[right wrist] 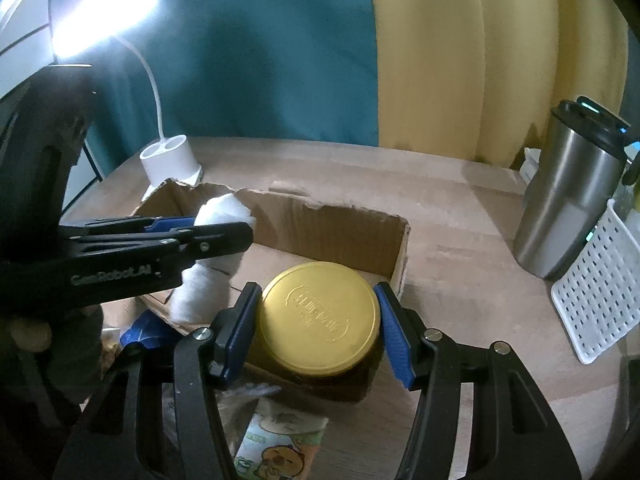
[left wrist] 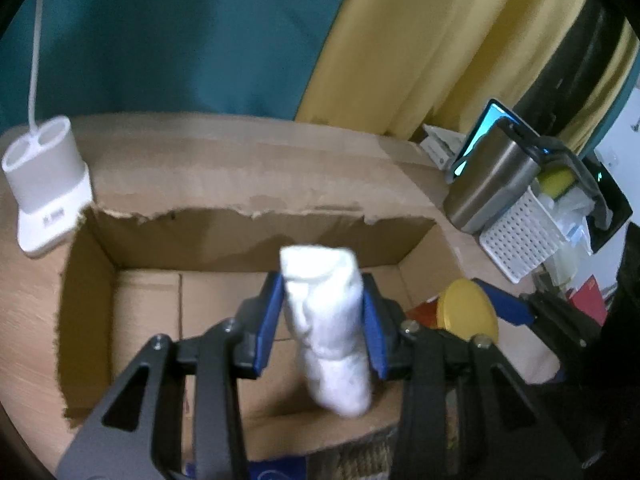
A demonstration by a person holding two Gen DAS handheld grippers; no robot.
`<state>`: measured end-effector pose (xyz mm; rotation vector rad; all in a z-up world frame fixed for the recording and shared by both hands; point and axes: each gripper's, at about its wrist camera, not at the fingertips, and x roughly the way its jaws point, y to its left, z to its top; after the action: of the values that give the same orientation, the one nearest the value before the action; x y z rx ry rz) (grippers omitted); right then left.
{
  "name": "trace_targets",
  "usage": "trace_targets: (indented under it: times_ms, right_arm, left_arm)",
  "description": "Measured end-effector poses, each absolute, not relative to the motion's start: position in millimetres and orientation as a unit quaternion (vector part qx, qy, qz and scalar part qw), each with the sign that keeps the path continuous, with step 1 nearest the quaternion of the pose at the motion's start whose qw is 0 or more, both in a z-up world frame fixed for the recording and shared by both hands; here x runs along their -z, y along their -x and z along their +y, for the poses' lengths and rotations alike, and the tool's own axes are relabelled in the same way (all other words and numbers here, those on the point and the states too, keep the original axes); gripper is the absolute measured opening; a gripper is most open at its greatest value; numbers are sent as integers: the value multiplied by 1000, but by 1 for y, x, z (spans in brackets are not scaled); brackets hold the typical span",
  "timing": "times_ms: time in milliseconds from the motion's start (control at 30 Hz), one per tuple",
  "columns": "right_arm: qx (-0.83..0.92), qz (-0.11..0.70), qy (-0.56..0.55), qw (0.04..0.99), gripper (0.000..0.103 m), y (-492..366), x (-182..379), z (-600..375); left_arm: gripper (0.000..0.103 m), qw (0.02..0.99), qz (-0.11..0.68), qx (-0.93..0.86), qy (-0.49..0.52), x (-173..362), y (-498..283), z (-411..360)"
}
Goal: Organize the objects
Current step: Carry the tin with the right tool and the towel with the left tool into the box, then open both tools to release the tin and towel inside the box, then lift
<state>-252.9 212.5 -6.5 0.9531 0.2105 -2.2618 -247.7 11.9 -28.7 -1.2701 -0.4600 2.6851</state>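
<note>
On the table [right wrist: 460, 200], cardboard box [left wrist: 248, 196] (bare); grippers clamp white roll [left wrist: 328, 320], jar [right wrist: 320, 320].

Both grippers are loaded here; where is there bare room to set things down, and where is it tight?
The cardboard box floor is bare on its left, below the white roll in the left gripper. Bare tabletop lies between the box and the steel tumbler. The right gripper holds the jar at the box's near right corner. Crowded around the perforated basket.

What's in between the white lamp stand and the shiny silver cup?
In the right wrist view, only bare wooden table lies between the lamp stand and silver cup; the cardboard box sits nearer.
</note>
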Motion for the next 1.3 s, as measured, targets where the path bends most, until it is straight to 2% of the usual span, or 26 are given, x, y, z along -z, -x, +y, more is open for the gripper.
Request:
trace_targets:
  times_ms: [367, 567, 967, 1300]
  right_arm:
    - [865, 88, -359, 340, 60, 249, 10, 214]
    - [866, 87, -354, 341, 60, 248, 12, 217]
    - [866, 92, -358, 338, 61, 246, 11, 214]
    - [873, 90, -348, 329, 63, 243, 6, 218]
  left_arm:
    - [42, 73, -141, -881, 446, 40, 269, 25]
    - [56, 77, -155, -874, 454, 42, 269, 23]
    - [58, 71, -145, -886, 434, 25, 260, 17]
    - [58, 39, -107, -878, 465, 43, 275, 20]
